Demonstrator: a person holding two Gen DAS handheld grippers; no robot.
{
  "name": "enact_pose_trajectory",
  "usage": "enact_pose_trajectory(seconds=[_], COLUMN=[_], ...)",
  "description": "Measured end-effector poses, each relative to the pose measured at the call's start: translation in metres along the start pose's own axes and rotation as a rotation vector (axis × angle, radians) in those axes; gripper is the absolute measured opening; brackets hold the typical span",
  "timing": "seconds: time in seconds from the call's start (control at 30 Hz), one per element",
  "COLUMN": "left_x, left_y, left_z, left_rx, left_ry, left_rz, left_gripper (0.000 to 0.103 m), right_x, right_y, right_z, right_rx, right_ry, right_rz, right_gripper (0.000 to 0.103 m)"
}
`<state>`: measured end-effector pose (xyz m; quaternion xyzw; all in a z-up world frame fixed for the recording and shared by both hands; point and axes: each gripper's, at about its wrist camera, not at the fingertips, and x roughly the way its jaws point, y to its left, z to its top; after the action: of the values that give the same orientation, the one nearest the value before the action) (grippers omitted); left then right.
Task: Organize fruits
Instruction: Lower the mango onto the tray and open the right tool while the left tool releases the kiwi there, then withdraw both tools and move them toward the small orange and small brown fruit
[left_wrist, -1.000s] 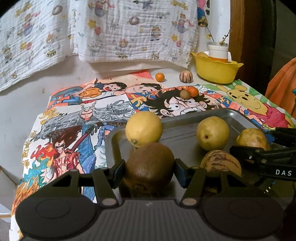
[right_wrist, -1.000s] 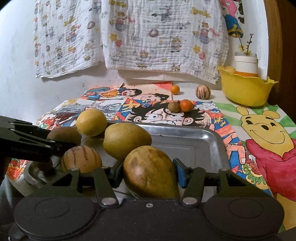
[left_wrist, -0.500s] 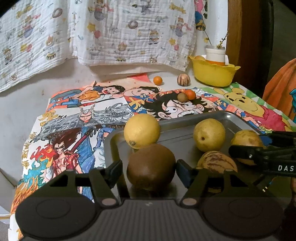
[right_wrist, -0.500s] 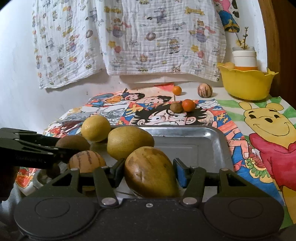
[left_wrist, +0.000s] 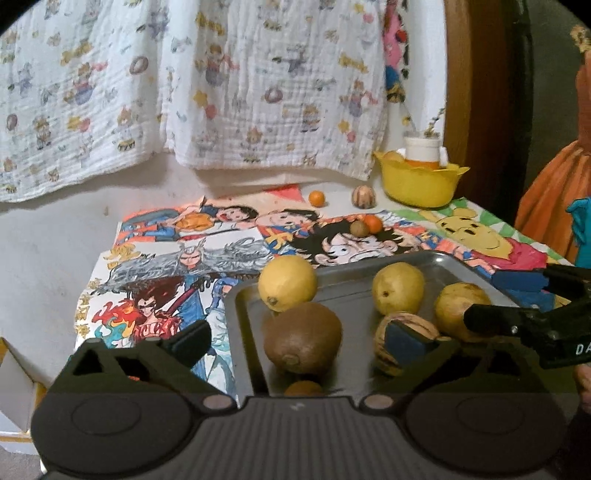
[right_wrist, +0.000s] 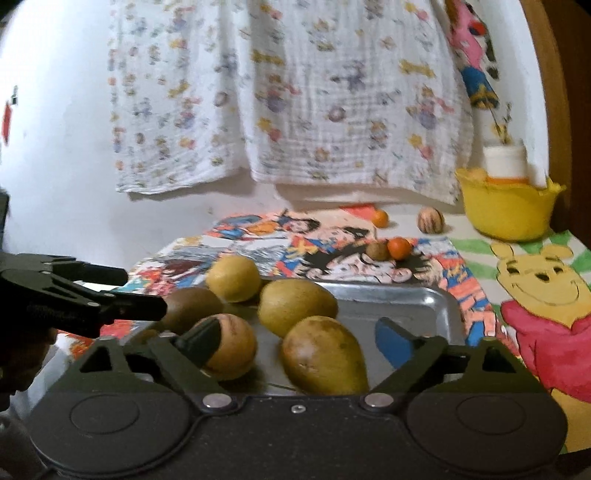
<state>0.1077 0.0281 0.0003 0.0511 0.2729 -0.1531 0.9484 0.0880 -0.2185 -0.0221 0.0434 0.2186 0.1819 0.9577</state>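
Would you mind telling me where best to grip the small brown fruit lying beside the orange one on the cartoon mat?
Probably across the middle of the small brown fruit, from above. It is round and sits low on the mat, and the orange fruit touches its right side, so place the pads front and back rather than left and right.

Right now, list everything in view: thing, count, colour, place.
metal tray: one, silver, on the cartoon cloth.
kiwi: one, brown, tray's left part, between the open left tool's fingers, untouched.
mango: one, yellow-brown, on the tray between the open right tool's fingers, untouched.
lemon: one, yellow, tray's far left corner.
pear-like fruit: one, yellow, mid tray.
striped fruit: one, tan, on the tray.
small fruits: four, orange and brownish, beyond the tray.
yellow bowl: one, far right.
left tool: black, just opened.
right tool: black, just opened.
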Motion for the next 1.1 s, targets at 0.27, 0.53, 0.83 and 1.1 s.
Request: enact_pose_trajectory(seconds=[0.27, 0.53, 0.83, 1.1], left_x=[-0.017, -0.019, -0.008, -0.003], left_y=[-0.015, -0.013, 0.007, 0.028], left_z=[-0.015, -0.028, -0.023, -0.010], left_rx=[0.083, 0.182, 0.124, 0.088], left_ry=[-0.012, 0.063, 0.150, 0.190], left_rz=[-0.028, -0.012, -0.046, -0.032], left_gripper=[0.102, 0.102, 0.102, 0.102], right_x=[-0.018, -0.023, -0.020, -0.007], right_y=[0.016, 0.003, -0.021, -0.042], right_z=[-0.004, -0.015, -0.008, 0.011], right_rx=[-0.090, -0.106, -0.105, -0.109], right_ry=[-0.019, 0.055, 0.060, 0.058], right_rz=[0.034, 0.011, -0.024, -0.066], right_gripper=[0.102, 0.102, 0.102, 0.102])
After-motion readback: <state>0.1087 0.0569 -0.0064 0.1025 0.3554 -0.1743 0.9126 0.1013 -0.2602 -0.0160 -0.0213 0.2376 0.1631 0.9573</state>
